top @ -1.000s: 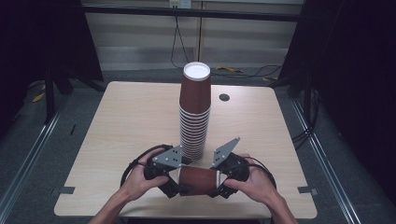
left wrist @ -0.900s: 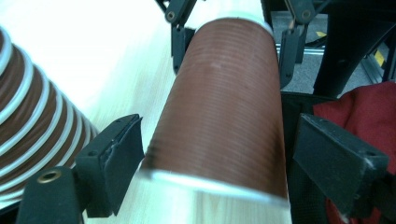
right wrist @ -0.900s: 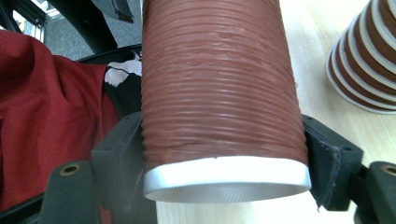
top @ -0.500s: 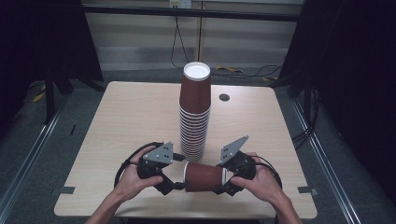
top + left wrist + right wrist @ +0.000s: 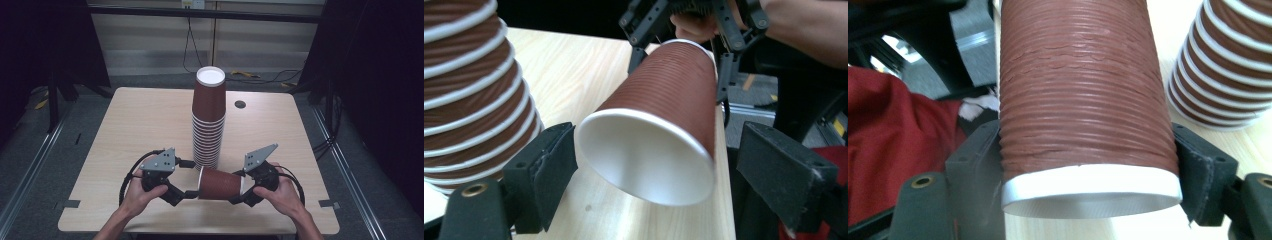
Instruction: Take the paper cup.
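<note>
Separated since a second ago, right tongs [image 5: 239, 191] grip the brown cup [image 5: 220, 183]; left tongs [image 5: 189, 193] gape beside its base

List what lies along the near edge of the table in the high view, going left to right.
Left hand → left gripper → single brown cup, lying on its side → right gripper → right hand.
</note>
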Tool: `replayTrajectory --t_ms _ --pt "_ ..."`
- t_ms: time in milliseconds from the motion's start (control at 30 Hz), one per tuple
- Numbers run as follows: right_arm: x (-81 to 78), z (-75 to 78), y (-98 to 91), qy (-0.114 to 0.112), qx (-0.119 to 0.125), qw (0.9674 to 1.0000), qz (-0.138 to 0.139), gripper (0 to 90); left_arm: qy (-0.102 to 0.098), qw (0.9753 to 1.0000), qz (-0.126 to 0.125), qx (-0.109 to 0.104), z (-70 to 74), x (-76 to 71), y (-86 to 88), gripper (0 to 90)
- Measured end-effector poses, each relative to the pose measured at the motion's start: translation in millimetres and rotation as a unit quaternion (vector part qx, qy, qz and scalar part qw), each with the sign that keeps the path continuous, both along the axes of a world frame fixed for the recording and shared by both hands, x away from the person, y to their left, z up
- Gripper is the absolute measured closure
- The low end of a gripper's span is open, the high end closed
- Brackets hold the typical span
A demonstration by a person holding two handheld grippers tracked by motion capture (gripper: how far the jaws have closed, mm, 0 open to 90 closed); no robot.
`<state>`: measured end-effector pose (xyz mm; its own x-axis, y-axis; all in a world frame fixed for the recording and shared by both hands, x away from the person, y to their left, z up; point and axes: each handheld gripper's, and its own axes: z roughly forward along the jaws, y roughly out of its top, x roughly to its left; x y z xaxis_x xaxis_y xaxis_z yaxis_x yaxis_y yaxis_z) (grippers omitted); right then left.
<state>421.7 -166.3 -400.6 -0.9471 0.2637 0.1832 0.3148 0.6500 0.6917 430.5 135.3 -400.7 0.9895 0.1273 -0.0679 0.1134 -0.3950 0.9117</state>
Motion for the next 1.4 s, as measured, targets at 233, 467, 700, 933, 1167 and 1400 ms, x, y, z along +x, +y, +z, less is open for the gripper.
replayTrajectory --t_ms 233,467,700,933,1167,1400 --pt "-0.9 -0.5 -2.0 -0.015 0.028 0.9994 -0.01 23.5 0.011 0.9997 0.008 -0.021 -1.2 0.4 2.3 15.6" --pt "-1.7 0.9 -2.8 -0.023 0.056 0.9981 -0.014 23.6 0.017 0.9992 0.005 -0.037 -2.4 -0.5 3.1 15.6" --pt "-2.3 1.9 -3.5 -0.02 0.076 0.9969 -0.011 23.7 0.018 0.999 0.006 -0.041 -6.0 -0.8 1.0 15.6" --pt "-3.2 3.9 -1.0 -0.021 0.082 0.9964 -0.002 23.8 0.03 0.999 -0.002 -0.032 -10.9 2.0 -4.1 14.6" --pt "-3.5 4.0 1.5 -0.02 0.081 0.9965 0.004 23.8 0.025 0.9993 0.0 -0.028 -12.0 1.7 -7.3 10.0" --pt "-4.0 5.3 1.2 -0.024 0.08 0.9965 0.003 24.0 0.02 0.9994 0.019 -0.023 -11.4 1.5 -7.5 4.5"
